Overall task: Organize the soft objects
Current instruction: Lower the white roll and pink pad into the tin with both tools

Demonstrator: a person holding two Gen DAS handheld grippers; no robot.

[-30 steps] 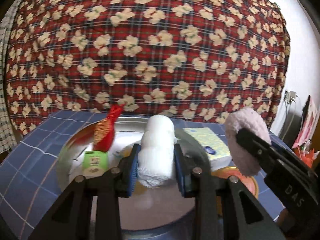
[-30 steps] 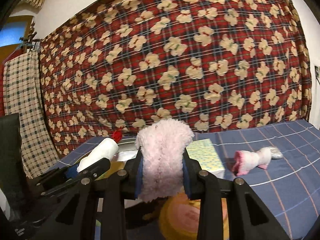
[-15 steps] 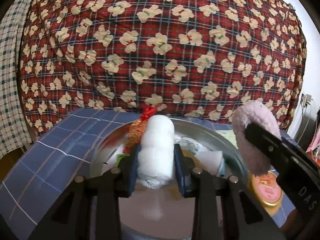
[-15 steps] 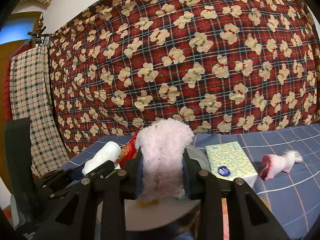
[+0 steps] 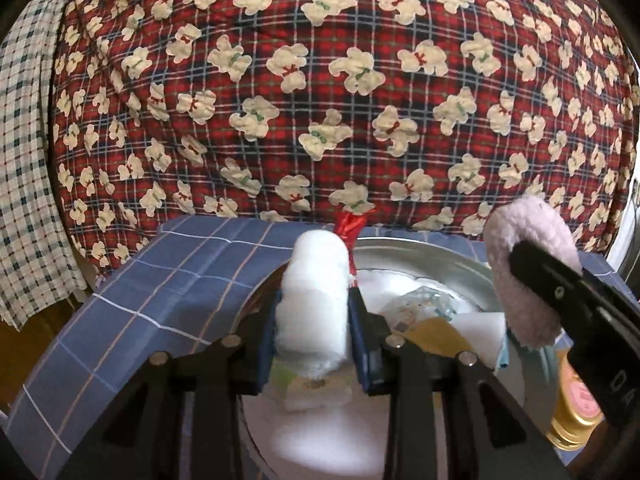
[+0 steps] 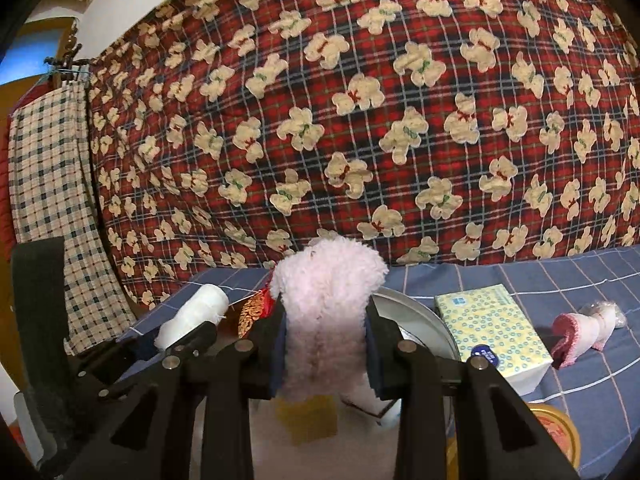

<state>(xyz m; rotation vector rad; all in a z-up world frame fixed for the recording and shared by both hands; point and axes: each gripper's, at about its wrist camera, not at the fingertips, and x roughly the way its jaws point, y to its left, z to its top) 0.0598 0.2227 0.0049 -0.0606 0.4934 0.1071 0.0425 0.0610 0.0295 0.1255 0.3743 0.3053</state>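
My left gripper (image 5: pixel 314 332) is shut on a white rolled sock (image 5: pixel 314 300) and holds it over the left part of a round metal basin (image 5: pixel 424 252). My right gripper (image 6: pixel 326 340) is shut on a fluffy pale pink sock (image 6: pixel 326 300), also above the basin (image 6: pixel 420 316). The pink sock shows at the right of the left wrist view (image 5: pixel 528 268), and the white sock at the left of the right wrist view (image 6: pixel 194 316). A pink-and-white sock (image 6: pixel 580 332) lies on the blue checked cloth (image 6: pixel 580 276) at far right.
The basin holds a red-and-gold pouch (image 5: pixel 350 228), packets and a yellow item (image 6: pixel 308 416). A yellow-patterned tissue pack (image 6: pixel 492 328) lies right of the basin. A round gold tin (image 5: pixel 576 412) sits at its near right. A red plaid blanket (image 5: pixel 320 100) hangs behind.
Both grippers, still holding their socks, have shifted left relative to the basin. The basin and tissue pack now sit further right in both views.
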